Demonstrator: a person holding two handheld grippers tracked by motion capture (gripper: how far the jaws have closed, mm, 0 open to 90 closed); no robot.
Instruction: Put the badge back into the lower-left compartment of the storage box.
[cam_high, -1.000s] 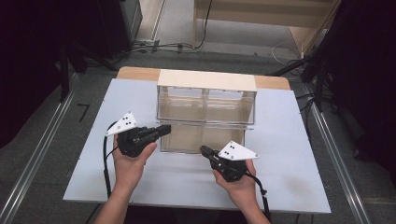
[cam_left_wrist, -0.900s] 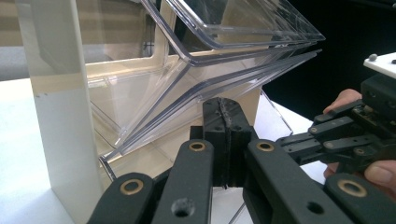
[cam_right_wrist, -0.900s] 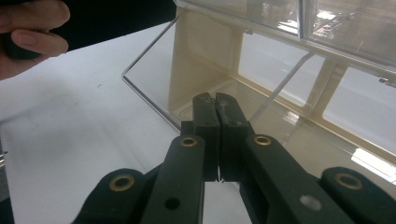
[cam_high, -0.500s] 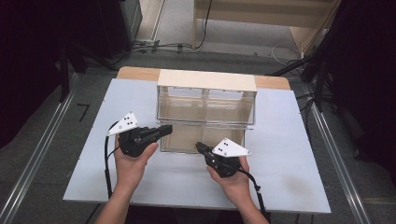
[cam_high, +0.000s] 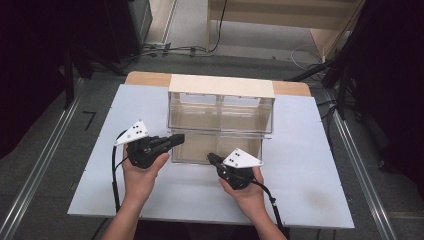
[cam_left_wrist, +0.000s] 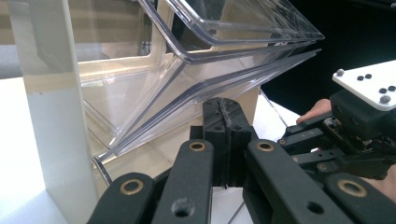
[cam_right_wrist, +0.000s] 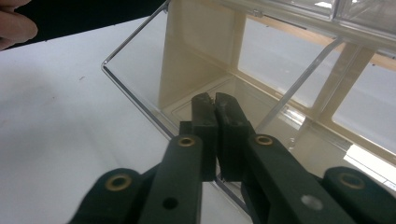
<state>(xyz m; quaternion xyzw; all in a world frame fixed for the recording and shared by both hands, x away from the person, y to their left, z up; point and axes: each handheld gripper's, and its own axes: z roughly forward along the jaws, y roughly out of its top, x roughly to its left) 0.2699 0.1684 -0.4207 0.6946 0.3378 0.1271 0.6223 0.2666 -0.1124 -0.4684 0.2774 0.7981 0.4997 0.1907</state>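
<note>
Two tongs are working at one clear drawer cabinet (cam_high: 221, 117) standing on the white table (cam_high: 310, 170): the left tongs (cam_high: 176, 138), jaws pressed together, and the right tongs (cam_high: 212, 158), likewise closed, are gripping nothing at its tilted-out lower bin (cam_high: 200, 148).

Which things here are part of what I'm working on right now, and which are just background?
In the job:
- clear plastic drawer cabinet with cream frame
- its tilted-out lower clear bin
- left gripper, jaws together
- right gripper, jaws together at the bin's front edge

Lying about:
- white table top
- cables on the grey floor
- wooden furniture behind
</note>
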